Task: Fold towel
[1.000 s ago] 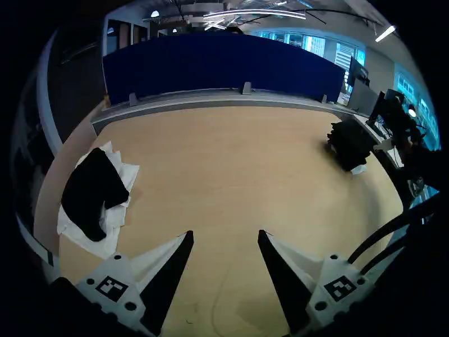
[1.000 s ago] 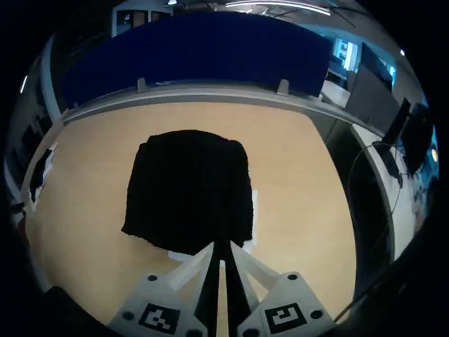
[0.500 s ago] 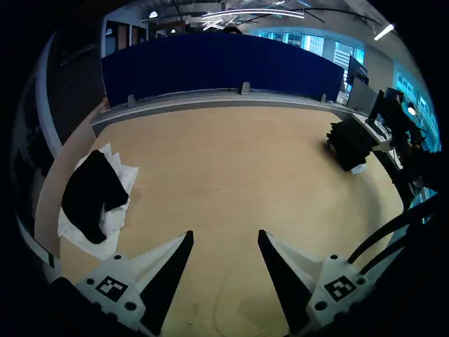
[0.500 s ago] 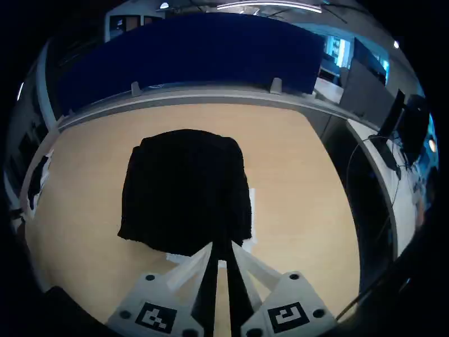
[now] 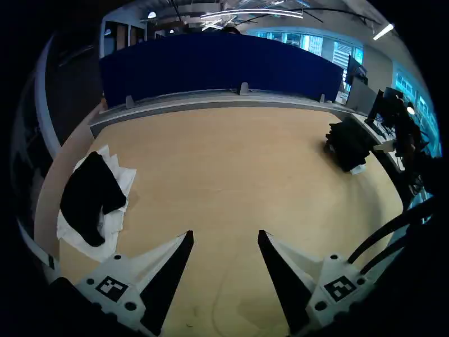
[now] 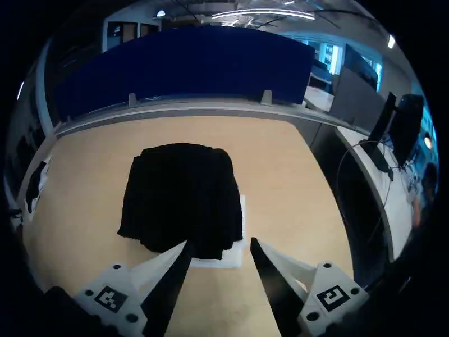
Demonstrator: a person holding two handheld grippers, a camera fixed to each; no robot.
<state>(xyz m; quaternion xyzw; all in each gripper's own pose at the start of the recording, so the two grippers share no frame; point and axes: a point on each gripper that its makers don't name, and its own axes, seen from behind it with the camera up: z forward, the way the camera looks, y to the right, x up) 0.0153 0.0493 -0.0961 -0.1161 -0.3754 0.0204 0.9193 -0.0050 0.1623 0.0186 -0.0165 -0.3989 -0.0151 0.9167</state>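
In the right gripper view a stack of folded black towels (image 6: pixel 181 201) rests on a white cloth (image 6: pixel 233 247) on the wooden table (image 6: pixel 280 180). My right gripper (image 6: pixel 220 251) stands open just in front of the stack's near edge, with nothing between its fingers. The same stack (image 5: pixel 349 145) appears far right in the left gripper view. There my left gripper (image 5: pixel 224 241) is open over bare table (image 5: pixel 236 163). At the far left lies a crumpled black towel (image 5: pixel 90 195) on top of white towels (image 5: pixel 115 222).
A blue partition (image 5: pixel 219 62) with a grey rail runs along the table's far edge. Monitors and cables (image 6: pixel 401 126) stand on a neighbouring desk to the right. Black cables (image 5: pixel 393 230) cross the left gripper view's lower right. The table's middle is bare wood.
My right gripper has opened and let go of the black stack, pulling back a little. The left gripper has barely moved.
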